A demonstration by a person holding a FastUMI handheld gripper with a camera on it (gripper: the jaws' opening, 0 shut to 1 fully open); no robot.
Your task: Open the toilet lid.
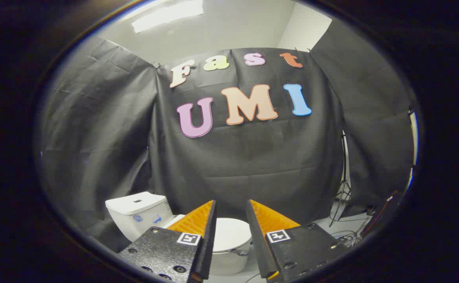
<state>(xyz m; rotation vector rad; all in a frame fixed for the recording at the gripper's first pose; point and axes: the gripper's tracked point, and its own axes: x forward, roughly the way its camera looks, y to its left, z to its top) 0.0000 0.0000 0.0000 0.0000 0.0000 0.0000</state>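
Toilet lid [231, 234] down, beyond the parted, empty fingers of the hand-held gripper [231, 206].

Cloth-walled recording booth [95, 129] with toilet [229, 239], light stand [344, 188].

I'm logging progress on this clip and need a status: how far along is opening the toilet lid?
Nothing looks done yet: the white plastic toilet lid lies flat and closed on the white ceramic bowl, in front of the white boxy tank. In hand: the gripper is held above with fingers apart, empty, the lid seen between and beyond them. Left: come down to the lid's edge, catch it and swing it up towards the tank.
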